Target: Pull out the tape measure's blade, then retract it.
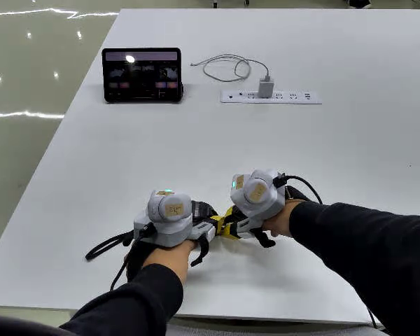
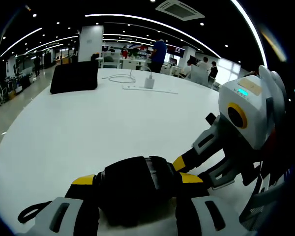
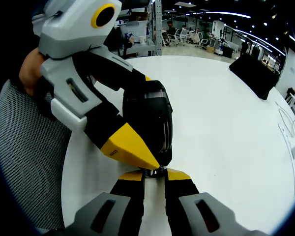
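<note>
The black tape measure (image 1: 204,209) lies near the front edge of the white table (image 1: 322,140), between my two grippers. My left gripper (image 1: 208,224) is shut on the tape measure's case (image 2: 137,189), one yellow-tipped jaw on each side. From the right, my right gripper (image 1: 225,225) meets the case (image 3: 150,115), and its jaws are shut on the metal hook (image 3: 155,170) at the blade's end. Hardly any blade shows between hook and case. The right gripper (image 2: 187,160) also shows in the left gripper view, reaching in to the case.
A dark tablet (image 1: 141,74) stands at the back left. A white power strip (image 1: 269,96) with a charger (image 1: 266,87) and a looped cable (image 1: 227,66) lies at the back centre. A mesh chair (image 3: 24,157) sits just off the front edge.
</note>
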Available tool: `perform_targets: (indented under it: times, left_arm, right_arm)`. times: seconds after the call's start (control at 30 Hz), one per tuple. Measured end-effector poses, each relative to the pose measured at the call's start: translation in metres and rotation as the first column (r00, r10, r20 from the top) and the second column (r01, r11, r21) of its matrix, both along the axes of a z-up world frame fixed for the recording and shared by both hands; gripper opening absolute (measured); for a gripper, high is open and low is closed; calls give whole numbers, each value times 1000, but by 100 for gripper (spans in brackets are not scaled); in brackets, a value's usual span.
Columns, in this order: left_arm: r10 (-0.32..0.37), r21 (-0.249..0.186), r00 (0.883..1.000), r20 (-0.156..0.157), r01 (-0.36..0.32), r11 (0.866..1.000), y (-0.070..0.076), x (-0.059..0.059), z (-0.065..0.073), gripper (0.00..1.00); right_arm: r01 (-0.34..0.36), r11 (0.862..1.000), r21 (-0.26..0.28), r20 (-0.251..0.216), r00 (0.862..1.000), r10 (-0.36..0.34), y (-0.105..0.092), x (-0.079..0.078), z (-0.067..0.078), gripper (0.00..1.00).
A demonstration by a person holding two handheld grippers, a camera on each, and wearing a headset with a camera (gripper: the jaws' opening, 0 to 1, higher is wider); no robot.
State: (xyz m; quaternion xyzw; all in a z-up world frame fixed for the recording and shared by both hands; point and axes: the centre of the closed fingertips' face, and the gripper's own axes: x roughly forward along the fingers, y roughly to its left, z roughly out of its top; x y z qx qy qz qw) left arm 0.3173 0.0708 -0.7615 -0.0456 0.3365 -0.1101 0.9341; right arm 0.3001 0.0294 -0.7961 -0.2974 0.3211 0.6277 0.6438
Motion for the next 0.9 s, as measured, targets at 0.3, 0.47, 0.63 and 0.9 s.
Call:
perform_targets:
  times: [0.3, 0.47, 0.63, 0.9]
  left_arm:
    - [-1, 0, 1000, 0, 1, 1000, 0, 0, 0, 59]
    - [-1, 0, 1000, 0, 1, 1000, 0, 0, 0, 59]
    - [-1, 0, 1000, 1, 1, 1000, 0, 0, 0, 59]
    - [0, 0, 1000, 2, 0, 1000, 0, 0, 0, 59]
  right_arm:
    - [-6, 1000, -7, 6, 1000, 6, 0, -1, -1, 11]
    - [-9, 1000, -8, 10, 1000, 9, 0, -2, -1, 11]
    - [-8, 1000, -7, 7, 1000, 8, 0, -2, -1, 11]
    - [-15, 1000, -7, 10, 1000, 15, 0, -2, 0, 11]
